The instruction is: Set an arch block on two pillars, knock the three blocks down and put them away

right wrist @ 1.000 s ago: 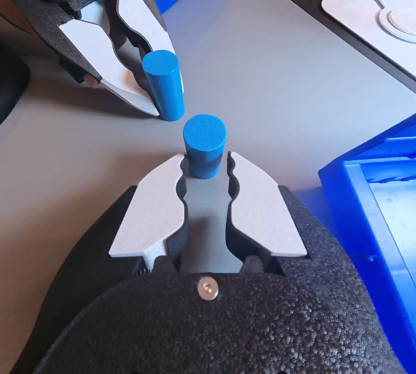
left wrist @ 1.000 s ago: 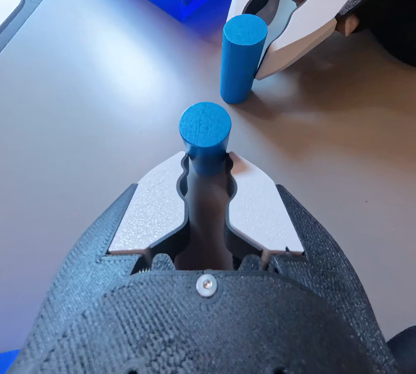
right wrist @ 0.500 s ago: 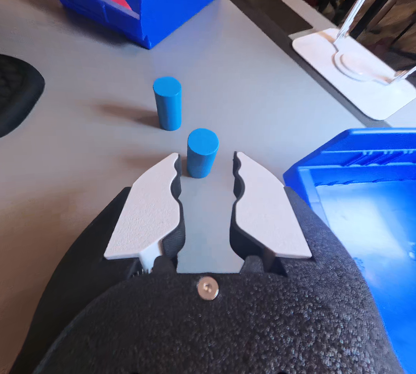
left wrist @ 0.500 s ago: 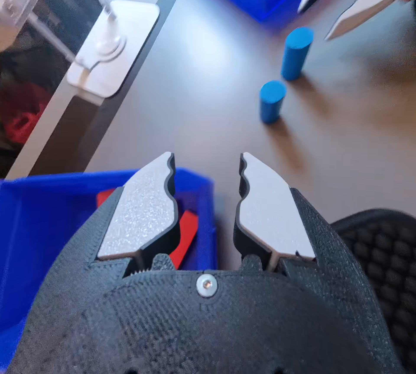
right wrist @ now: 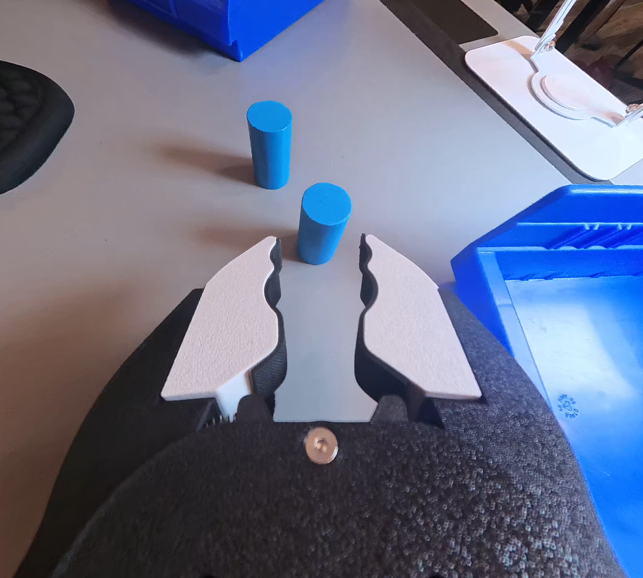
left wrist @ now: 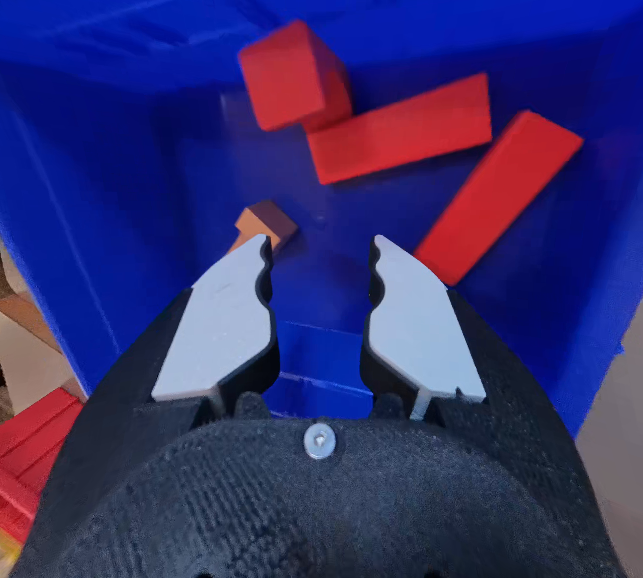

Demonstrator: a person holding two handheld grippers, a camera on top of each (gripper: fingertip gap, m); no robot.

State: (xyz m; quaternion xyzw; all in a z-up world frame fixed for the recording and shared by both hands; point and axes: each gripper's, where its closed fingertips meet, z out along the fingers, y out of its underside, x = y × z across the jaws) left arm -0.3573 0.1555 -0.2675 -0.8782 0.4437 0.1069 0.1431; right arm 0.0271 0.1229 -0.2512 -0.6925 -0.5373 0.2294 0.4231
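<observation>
Left gripper [left wrist: 320, 249]: fingers apart, empty, aimed down into blue bin [left wrist: 104, 178]. On bin floor: red cube [left wrist: 288, 77] by far wall, two red flat blocks [left wrist: 400, 129] [left wrist: 497, 195] toward right wall, brown arch block [left wrist: 268, 227] just past left fingertip.

Right gripper [right wrist: 320, 248]: fingers spread, empty, low over grey worktop [right wrist: 139, 248]. Near blue pillar [right wrist: 323, 223] upright just ahead of fingertips; far blue pillar [right wrist: 269, 145] upright beyond, apart. Second blue bin [right wrist: 556, 282] at right worktop edge.

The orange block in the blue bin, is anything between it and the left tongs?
Nothing visible. The left tongs hang open over the blue bin, and the orange block peeks out just past the left finger's tip. The red blocks lie farther back and to the right.
</observation>
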